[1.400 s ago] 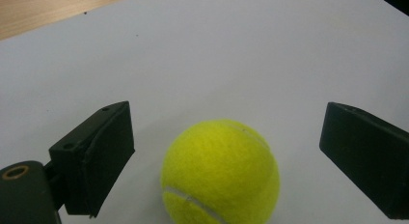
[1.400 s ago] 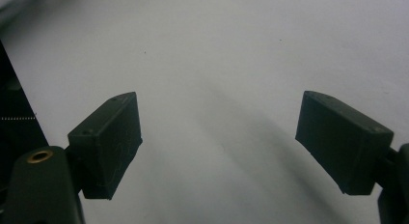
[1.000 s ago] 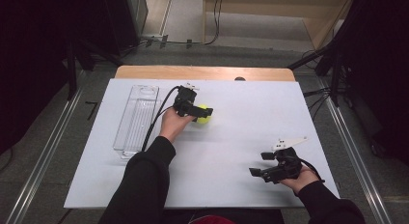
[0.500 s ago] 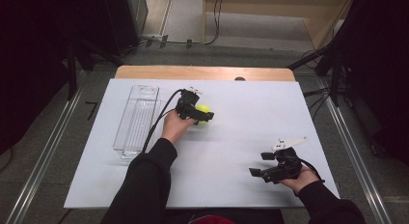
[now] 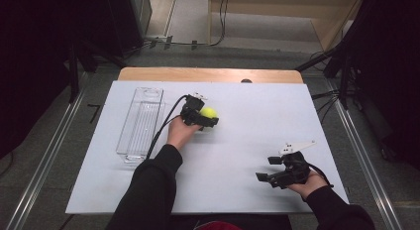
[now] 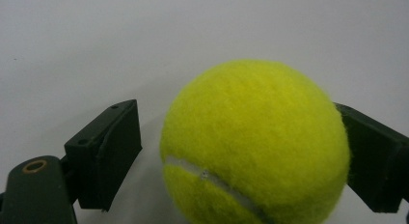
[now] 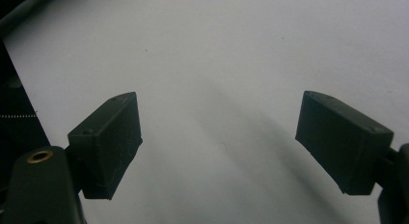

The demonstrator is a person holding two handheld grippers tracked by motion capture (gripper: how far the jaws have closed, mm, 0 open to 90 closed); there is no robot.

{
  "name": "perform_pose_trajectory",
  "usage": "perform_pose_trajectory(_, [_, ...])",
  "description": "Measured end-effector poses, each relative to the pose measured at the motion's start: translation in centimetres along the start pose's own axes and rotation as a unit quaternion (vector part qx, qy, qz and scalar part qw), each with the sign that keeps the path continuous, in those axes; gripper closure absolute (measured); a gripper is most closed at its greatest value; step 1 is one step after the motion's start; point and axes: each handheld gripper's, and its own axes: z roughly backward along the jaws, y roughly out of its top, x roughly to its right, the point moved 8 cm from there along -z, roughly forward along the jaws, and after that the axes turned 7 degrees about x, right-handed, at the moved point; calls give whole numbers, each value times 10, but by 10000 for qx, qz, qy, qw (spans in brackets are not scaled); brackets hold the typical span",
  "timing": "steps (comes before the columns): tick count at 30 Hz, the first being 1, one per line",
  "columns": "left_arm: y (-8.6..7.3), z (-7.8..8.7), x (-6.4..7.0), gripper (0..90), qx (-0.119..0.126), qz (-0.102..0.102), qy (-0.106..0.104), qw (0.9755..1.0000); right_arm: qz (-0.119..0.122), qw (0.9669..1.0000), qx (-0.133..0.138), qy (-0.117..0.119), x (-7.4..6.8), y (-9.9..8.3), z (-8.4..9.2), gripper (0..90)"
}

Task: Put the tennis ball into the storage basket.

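Observation:
A yellow tennis ball (image 5: 208, 112) rests on the white tabletop (image 5: 257, 126), a little left of centre. My left gripper (image 5: 210, 116) reaches in from the ball's left and straddles it, open. In the left gripper view the ball (image 6: 255, 142) sits between the jaws. The right fingertip (image 6: 371, 161) touches it, and a gap separates it from the left fingertip (image 6: 108, 151). My right gripper (image 5: 268, 168) is held low over the front right of the table, open. Bare white surface lies between its jaws in the right gripper view (image 7: 226, 147).
A long clear plastic bin (image 5: 140, 123) lies lengthwise at the table's left, beside the left forearm. A wooden strip (image 5: 208, 74) runs along the far edge. Metal rails flank the table, and cables lie on the floor beyond it.
The left hand and gripper have crept slightly farther across the table, closing in around the ball. The ball has barely shifted. The right gripper has stayed where it was.

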Motion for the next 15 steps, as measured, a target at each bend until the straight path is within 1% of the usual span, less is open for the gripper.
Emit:
perform_pose_trajectory(3, [-1, -1, 0, 109, -8, 40, -30, 10000, 10, 10000, 4, 6, 0, 0, 0, 142])
perform_pose_trajectory(8, [-2, -3, 1, 110, -16, 37, -39, 10000, 9, 10000, 2, 2, 0, 0, 0, 142])
perform_pose_trajectory(10, [-4, -4, 2, 110, -36, 31, -77, 10000, 13, 10000, -1, 2, 0, 0, 0, 142])
perform_pose_trajectory(11, [-4, -5, 2, 116, -34, 32, -75, 10000, 21, 10000, 3, 2, 0, 0, 0, 141])
perform_pose_trajectory(12, [-4, -5, 4, 133, 0, 39, -131, 9999, 12, 10000, -3, 0, 0, 0, 0, 141])
perform_pose_trajectory(15, [-5, -6, 5, 144, -25, 4, -130, 9999, 6, 10000, -4, -2, 0, 0, 0, 141])
